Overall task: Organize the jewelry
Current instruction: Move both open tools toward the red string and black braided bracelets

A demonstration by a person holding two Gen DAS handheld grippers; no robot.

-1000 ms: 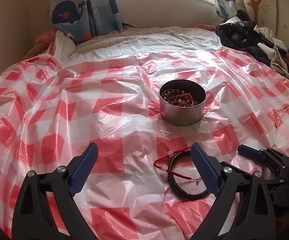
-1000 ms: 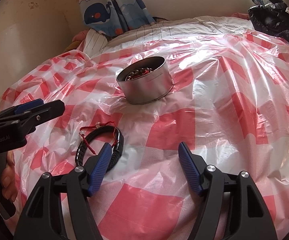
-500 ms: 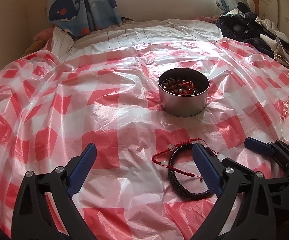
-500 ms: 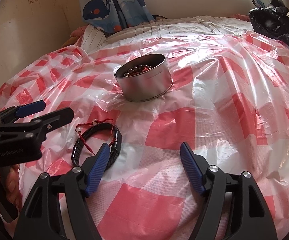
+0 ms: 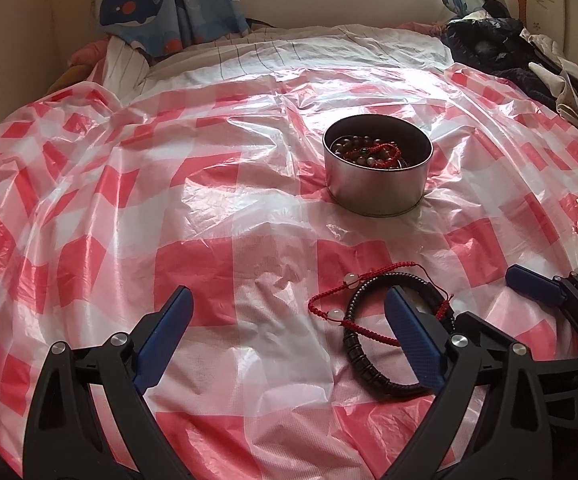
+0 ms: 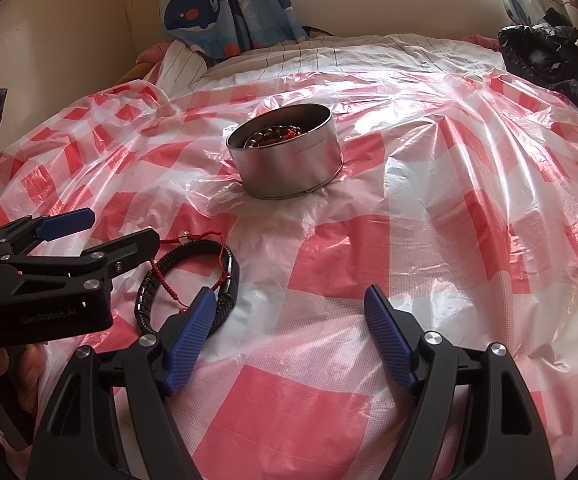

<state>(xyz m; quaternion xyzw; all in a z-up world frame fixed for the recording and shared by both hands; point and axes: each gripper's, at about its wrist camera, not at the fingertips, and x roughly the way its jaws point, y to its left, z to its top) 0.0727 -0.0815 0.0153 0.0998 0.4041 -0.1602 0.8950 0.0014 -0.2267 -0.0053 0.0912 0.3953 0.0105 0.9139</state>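
Note:
A round metal tin (image 5: 377, 188) (image 6: 289, 160) stands on the red-and-white checked plastic sheet, with beaded and red jewelry inside. A black bracelet (image 5: 363, 356) (image 6: 149, 284) and a red cord bracelet (image 5: 345, 292) (image 6: 165, 280) with pale beads lie together on the sheet in front of the tin. My left gripper (image 5: 289, 320) is open and empty, its right finger over the black bracelet. My right gripper (image 6: 289, 316) is open and empty, its left finger beside the black bracelet. Each gripper shows in the other's view, the right (image 5: 549, 296) and the left (image 6: 69, 240).
The sheet (image 5: 209, 208) covers a bed with striped white bedding (image 5: 309, 52) at the back. Dark clothes (image 5: 509, 60) are piled at the far right. A whale-print curtain (image 5: 161, 4) and wall stand behind.
Both grippers have moved forward and lower toward the bracelets and the tin. The left gripper's right finger now overlaps the black bracelet. Both stay open.

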